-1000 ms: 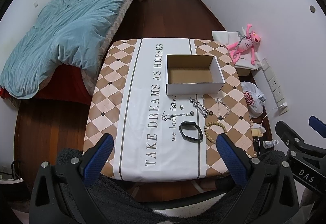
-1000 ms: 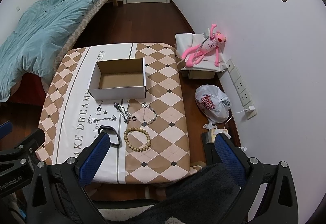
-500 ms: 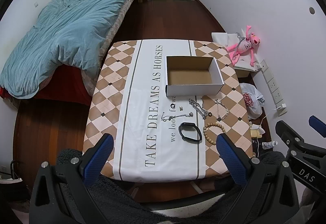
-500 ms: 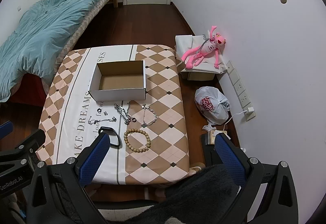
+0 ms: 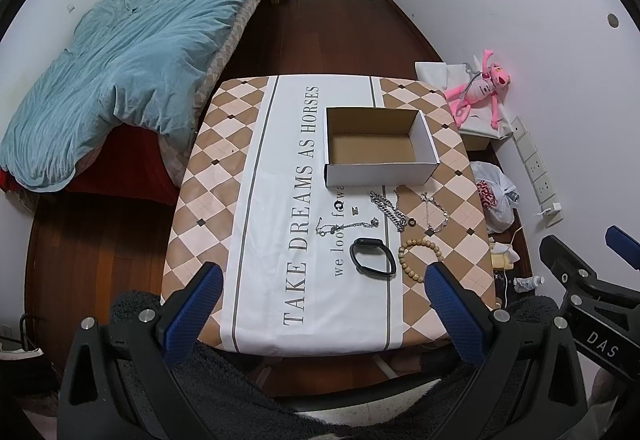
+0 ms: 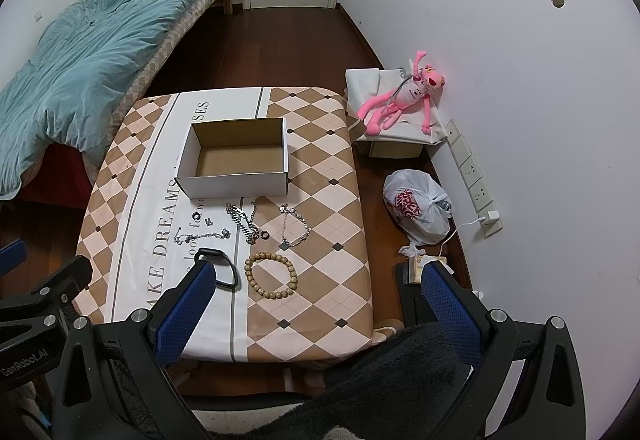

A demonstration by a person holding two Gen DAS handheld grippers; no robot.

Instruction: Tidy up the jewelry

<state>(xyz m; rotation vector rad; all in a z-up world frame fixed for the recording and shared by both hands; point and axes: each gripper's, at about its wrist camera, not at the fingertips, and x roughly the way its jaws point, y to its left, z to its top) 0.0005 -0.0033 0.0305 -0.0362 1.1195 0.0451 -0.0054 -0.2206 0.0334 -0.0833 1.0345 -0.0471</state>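
Left gripper (image 5: pixel 322 278) and right gripper (image 6: pixel 318 278) hover above the table's (image 5: pixel 248 176) near edge, fingers spread wide, holding nothing; jewelry lies near the box (image 5: pixel 378 146).

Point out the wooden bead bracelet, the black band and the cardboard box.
wooden bead bracelet (image 6: pixel 251 274): right wrist view, on the beads of its left arc.
black band (image 5: pixel 389 257): left wrist view, on the right side of its loop.
cardboard box (image 5: pixel 380 174): left wrist view, on its white near wall.

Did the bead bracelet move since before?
No. The bead bracelet still lies just right of the black band on the same tablecloth diamonds, below the box. Only the cameras shifted a little.
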